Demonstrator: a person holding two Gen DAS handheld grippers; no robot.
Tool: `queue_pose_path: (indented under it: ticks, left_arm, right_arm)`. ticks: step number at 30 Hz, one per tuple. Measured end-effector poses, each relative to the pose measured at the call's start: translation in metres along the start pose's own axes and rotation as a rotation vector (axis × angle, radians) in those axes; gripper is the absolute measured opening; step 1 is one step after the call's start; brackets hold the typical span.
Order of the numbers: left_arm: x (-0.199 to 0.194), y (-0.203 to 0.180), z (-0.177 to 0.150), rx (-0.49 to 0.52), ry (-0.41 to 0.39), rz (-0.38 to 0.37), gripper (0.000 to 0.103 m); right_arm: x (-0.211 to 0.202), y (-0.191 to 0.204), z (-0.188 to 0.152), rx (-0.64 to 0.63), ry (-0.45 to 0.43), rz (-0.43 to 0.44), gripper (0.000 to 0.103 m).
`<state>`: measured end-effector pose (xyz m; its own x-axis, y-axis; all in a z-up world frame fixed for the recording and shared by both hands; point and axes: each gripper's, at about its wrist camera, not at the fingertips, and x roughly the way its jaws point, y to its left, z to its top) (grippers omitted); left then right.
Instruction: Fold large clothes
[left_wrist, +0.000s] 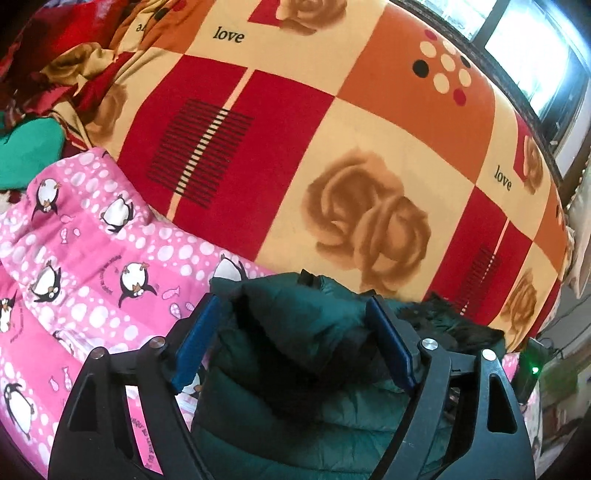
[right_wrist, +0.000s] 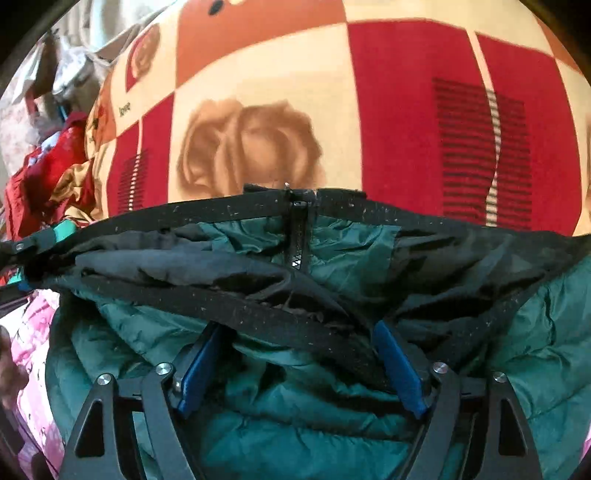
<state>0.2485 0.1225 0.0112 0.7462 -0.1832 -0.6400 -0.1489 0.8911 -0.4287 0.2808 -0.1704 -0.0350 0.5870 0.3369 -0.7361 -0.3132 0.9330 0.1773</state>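
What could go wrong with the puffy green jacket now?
The puffy dark green quilted jacket looks slippery, and both the left gripper and the right gripper are open around bunched cloth, so a fold might slide loose. The black zipper could catch a blue finger pad.

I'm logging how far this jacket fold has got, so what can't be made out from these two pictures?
- Left wrist view: most of the green puffer jacket is hidden by the left gripper and cut by the bottom edge.
- Right wrist view: the jacket's sleeves cannot be told apart in the bunched folds behind the right gripper.
- Both views: whether any pad touches fabric cannot be told.
- Pink penguin quilt: cut by the left edge.
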Motion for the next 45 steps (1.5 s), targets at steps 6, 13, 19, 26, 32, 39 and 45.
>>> queue_pose_path:
  ticks: [6,13,19,26,32,39,45]
  left_arm:
    - [-0.015,-0.002,-0.008,0.025,-0.043,0.014,0.081]
    - [0.007,-0.021,-0.011,0.083,-0.008,0.092,0.081]
    - [0.06,-0.039,-0.011,0.173,0.078,0.242,0.081]
    - [0.095,-0.032,-0.011,0.183,0.112,0.301,0.085]
    - [0.096,-0.029,-0.009,0.186,0.128,0.284,0.085]
    - [0.106,-0.017,-0.004,0.151,0.161,0.266,0.094]
    - [0.112,-0.009,-0.01,0.12,0.15,0.246,0.095]
  right_arm:
    - [-0.068,-0.015,-0.009,0.043,-0.145,0.068,0.086]
    - [-0.062,-0.037,-0.02,-0.075,-0.049,-0.042,0.086]
    - [-0.022,-0.069,-0.001,0.049,-0.004,-0.092,0.086]
    - [0.02,-0.092,0.001,0.147,0.1,-0.116,0.087]
    - [-0.025,-0.097,0.002,0.157,0.023,-0.064,0.086]
    - [-0.045,-0.14,-0.002,0.179,0.017,-0.243,0.087]
    - [-0.015,-0.166,-0.024,0.263,0.064,-0.214,0.09]
